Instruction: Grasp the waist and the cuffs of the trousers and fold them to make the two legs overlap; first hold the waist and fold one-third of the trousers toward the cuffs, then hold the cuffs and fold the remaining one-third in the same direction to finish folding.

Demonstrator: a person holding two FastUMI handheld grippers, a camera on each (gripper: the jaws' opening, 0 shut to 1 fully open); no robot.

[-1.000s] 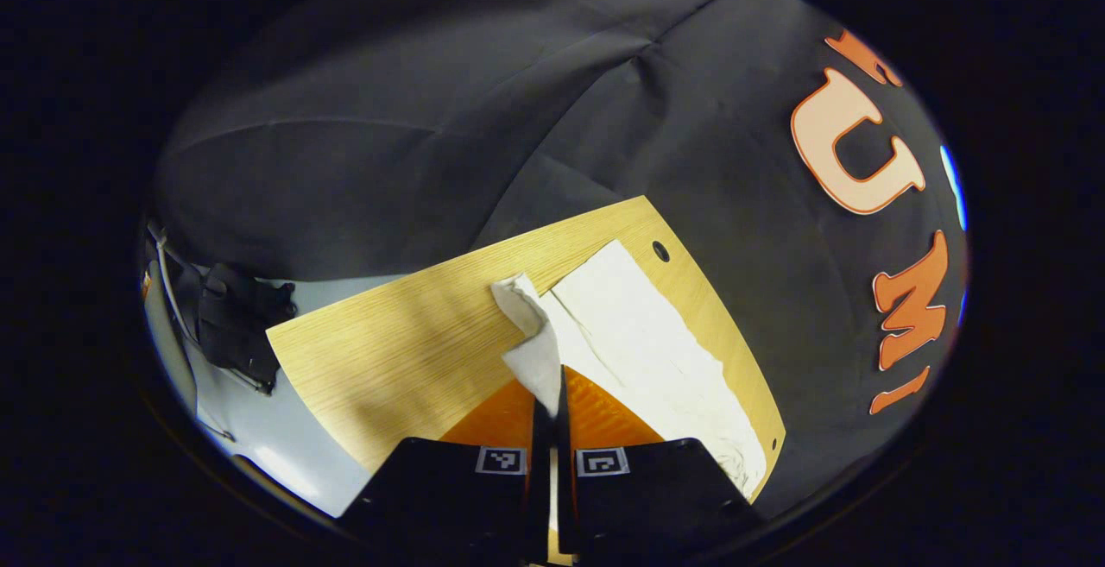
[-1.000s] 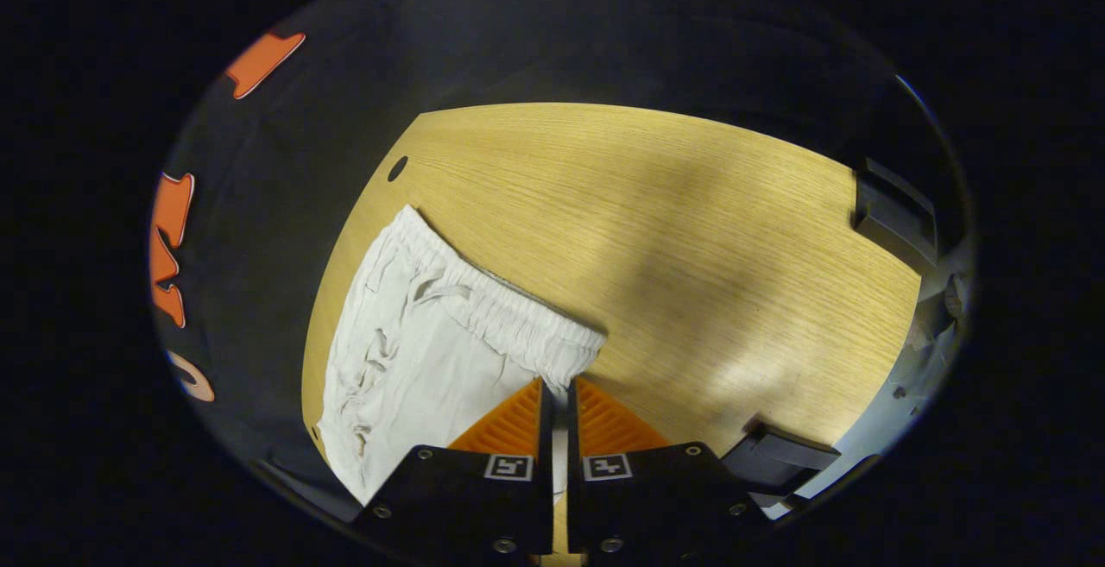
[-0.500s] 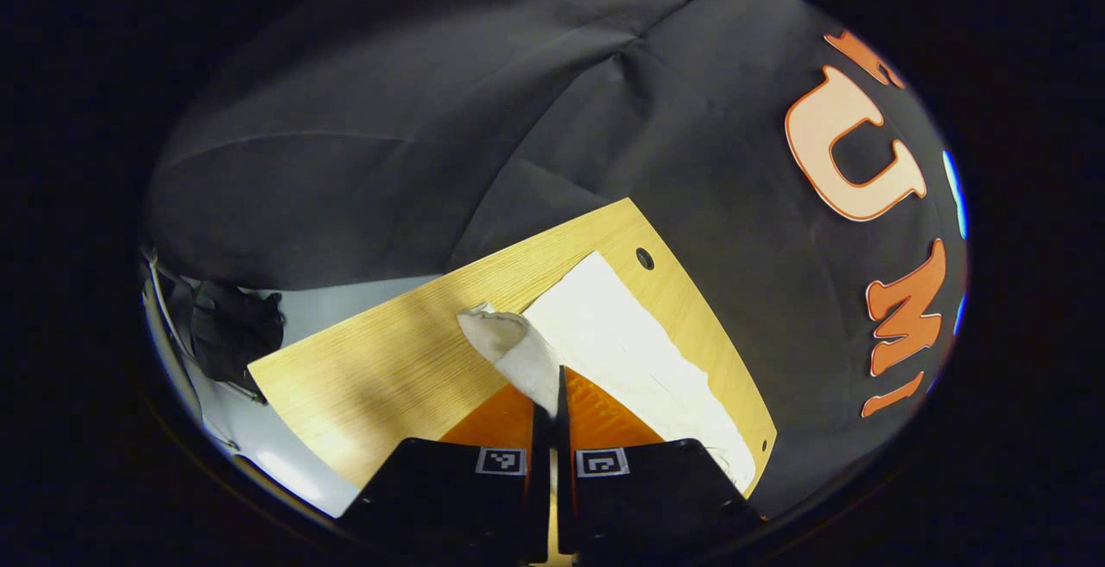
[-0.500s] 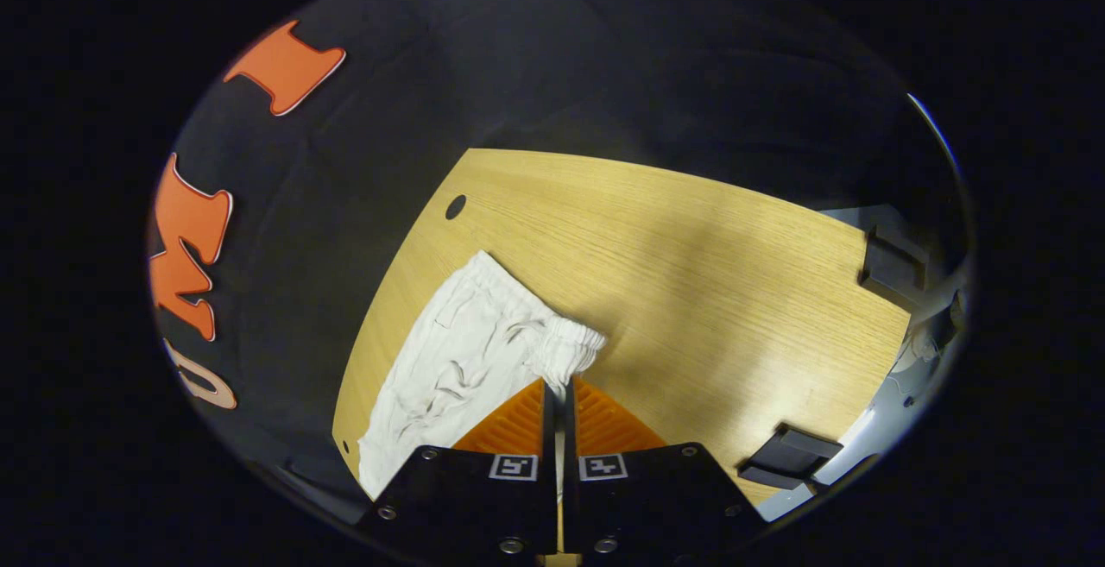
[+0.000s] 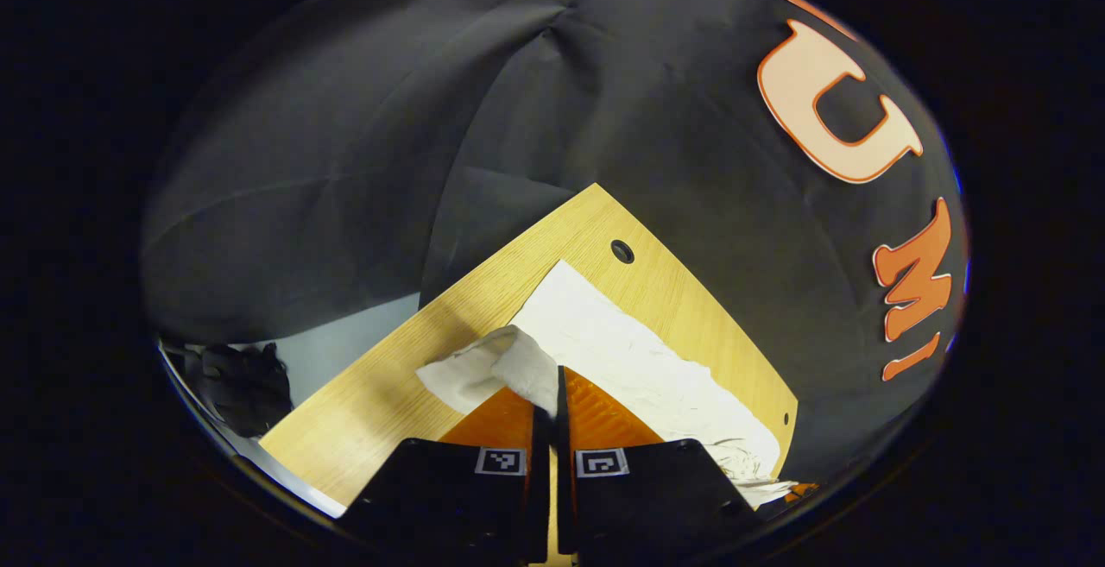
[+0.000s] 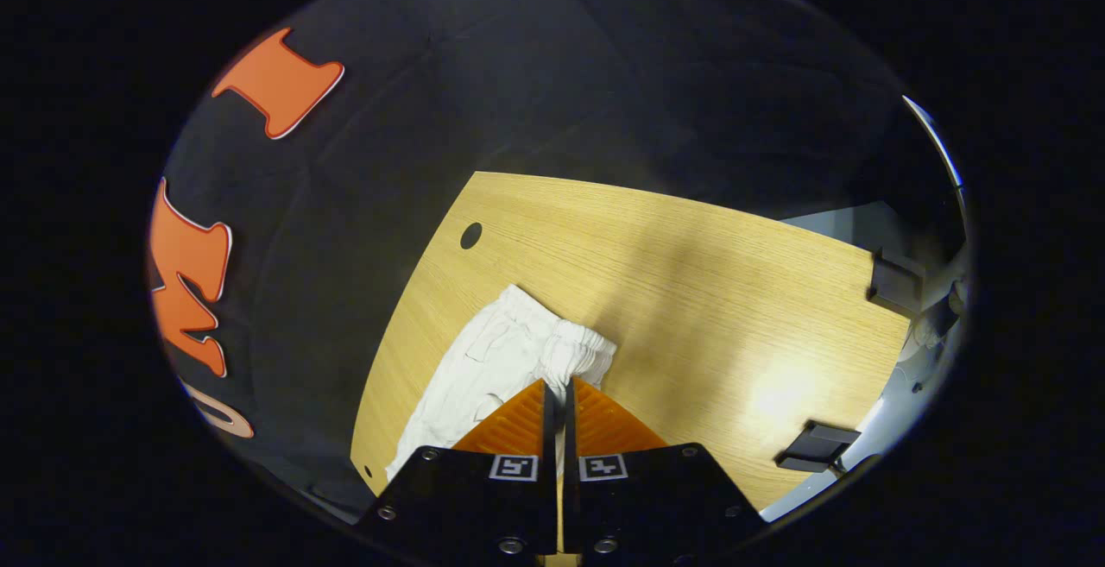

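White trousers (image 5: pixel 639 360) lie along the far side of a wooden table (image 5: pixel 397 377). My left gripper (image 5: pixel 552 394) is shut on one leg's cuff (image 5: pixel 492 364), lifted off the table and curling over toward me. In the right gripper view, the elastic waist (image 6: pixel 574 351) bunches up where my right gripper (image 6: pixel 558 394) is shut on its corner, raised above the table (image 6: pixel 691 291). The rest of the trousers (image 6: pixel 483 360) trails down to the left.
The table has a round cable hole (image 5: pixel 621 250) near its far corner, also seen as a hole (image 6: pixel 470 235) in the right gripper view. Black brackets (image 6: pixel 893 278) sit at the table's right edge. A dark object (image 5: pixel 242 377) lies on the pale floor at the left.
Both grippers have risen and swung over the table, drawing the cuff and the waist corner up. The waistband has gone from spread flat to gathered.
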